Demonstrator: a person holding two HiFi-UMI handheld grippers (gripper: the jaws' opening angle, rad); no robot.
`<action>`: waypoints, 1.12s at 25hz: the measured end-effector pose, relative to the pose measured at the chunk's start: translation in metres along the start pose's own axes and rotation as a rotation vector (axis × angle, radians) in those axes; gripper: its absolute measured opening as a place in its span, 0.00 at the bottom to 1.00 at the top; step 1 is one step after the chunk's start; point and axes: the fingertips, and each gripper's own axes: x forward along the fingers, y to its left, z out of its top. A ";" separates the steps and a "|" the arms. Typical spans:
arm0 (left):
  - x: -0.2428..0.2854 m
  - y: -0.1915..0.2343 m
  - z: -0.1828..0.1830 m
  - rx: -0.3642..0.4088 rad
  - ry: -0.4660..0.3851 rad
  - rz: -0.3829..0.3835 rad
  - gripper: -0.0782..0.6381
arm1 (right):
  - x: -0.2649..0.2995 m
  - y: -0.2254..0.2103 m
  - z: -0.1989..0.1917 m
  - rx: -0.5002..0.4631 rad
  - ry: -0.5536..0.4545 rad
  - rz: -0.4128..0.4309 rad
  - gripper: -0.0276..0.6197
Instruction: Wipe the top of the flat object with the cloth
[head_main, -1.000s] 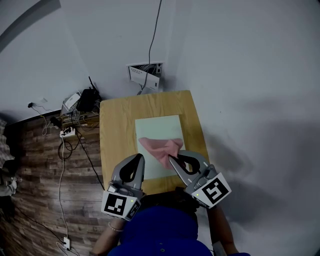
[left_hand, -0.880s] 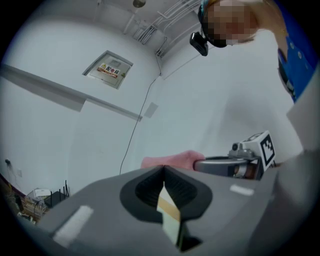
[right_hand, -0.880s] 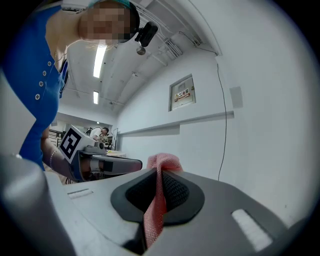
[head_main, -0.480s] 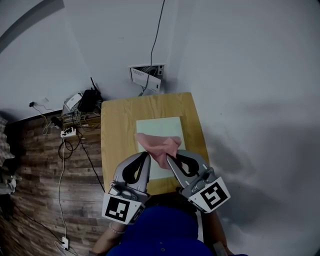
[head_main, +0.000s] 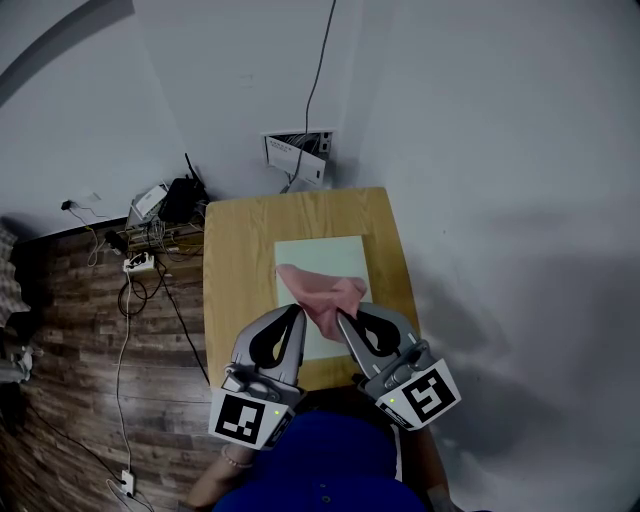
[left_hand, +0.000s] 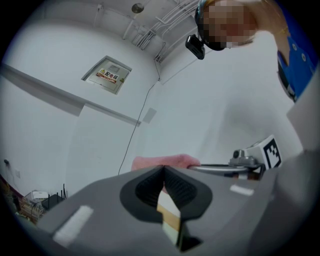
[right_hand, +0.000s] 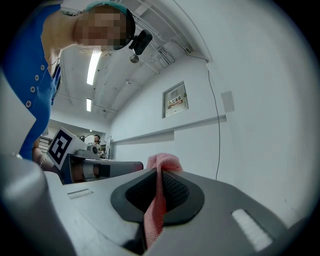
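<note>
A pale green flat mat lies on the small wooden table. A pink cloth is draped over the mat's near half. My right gripper is shut on the cloth's near corner. In the right gripper view the cloth runs pinched between the jaws and bunches at the right gripper's tips. My left gripper is shut with nothing in it, just left of the right one, over the mat's near left edge. In the left gripper view the cloth shows just past the shut tips of the left gripper.
The table stands against a white wall, with an open wall box and a cable above it. Left of the table, a router and power strip sit with tangled cables on the wooden floor. The person's blue sleeve fills the near edge.
My left gripper has moved right, closer to the right gripper. The cloth has shifted a little on the mat, still held by the right gripper.
</note>
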 end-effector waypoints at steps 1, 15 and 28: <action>0.000 0.000 -0.002 -0.001 0.008 0.001 0.11 | 0.000 0.000 0.000 0.000 0.000 -0.001 0.06; 0.003 -0.003 0.012 0.000 -0.049 0.005 0.11 | 0.000 -0.001 0.003 -0.004 0.006 0.003 0.06; 0.001 -0.005 0.002 0.003 -0.003 0.020 0.11 | 0.001 0.000 0.002 -0.007 0.004 0.017 0.06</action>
